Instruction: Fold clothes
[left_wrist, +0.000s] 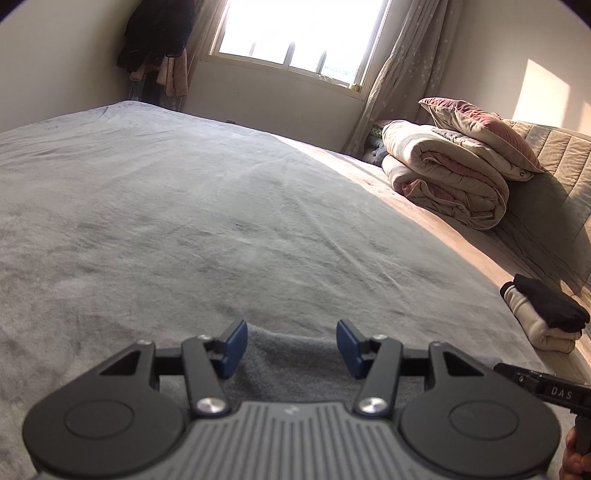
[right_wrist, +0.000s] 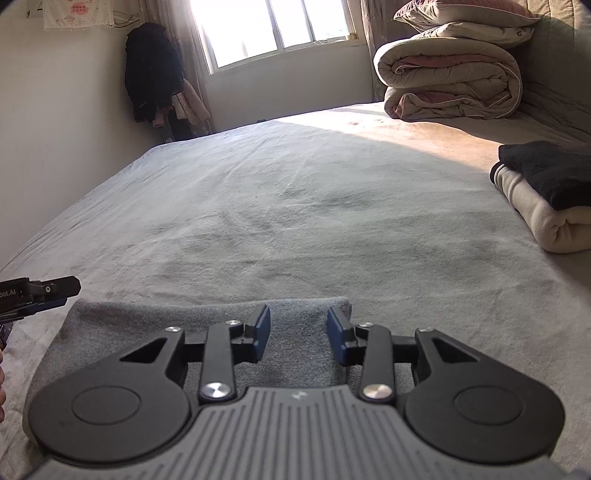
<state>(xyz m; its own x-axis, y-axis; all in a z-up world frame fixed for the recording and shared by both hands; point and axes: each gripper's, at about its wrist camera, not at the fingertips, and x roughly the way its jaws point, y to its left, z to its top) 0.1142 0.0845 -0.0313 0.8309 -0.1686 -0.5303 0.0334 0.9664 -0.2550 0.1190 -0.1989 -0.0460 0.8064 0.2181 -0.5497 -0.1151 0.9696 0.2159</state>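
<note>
**Grey cloth lies flat on the bed, both grippers loose above it**

A grey piece of clothing (right_wrist: 207, 332) lies on the near part of the bed (right_wrist: 295, 206), right under both grippers. It looks folded over already, with a neat far edge and a rounded corner on the right.

The left gripper (left_wrist: 291, 347) hangs over the left part of the cloth. Its blue fingers (left_wrist: 234, 347) stand apart and nothing is pinched between them. The grey cloth only shows in the gap below.

The right gripper (right_wrist: 298, 332) hangs over the right end of the cloth, near that rounded corner. Its fingers (right_wrist: 262, 330) also stand apart, a little closer together than the left ones, and they hold nothing.

Off to the right, a small pile of folded clothes (right_wrist: 546, 199) sits on the bed, a cream one with a black one on top. A big rolled quilt (right_wrist: 450, 81) and a pillow (right_wrist: 465, 14) are far back by the window.

I think the next job is to fold this cloth once more or carry it to the pile. Things could go wrong here. The cloth and the bed cover are both grey and soft, so the fingers could pinch the bed cover too and drag it up. If they catch only the top layer, the fold could fall open. If one side is lifted before the other, the cloth could twist and lose its neat shape.
</note>
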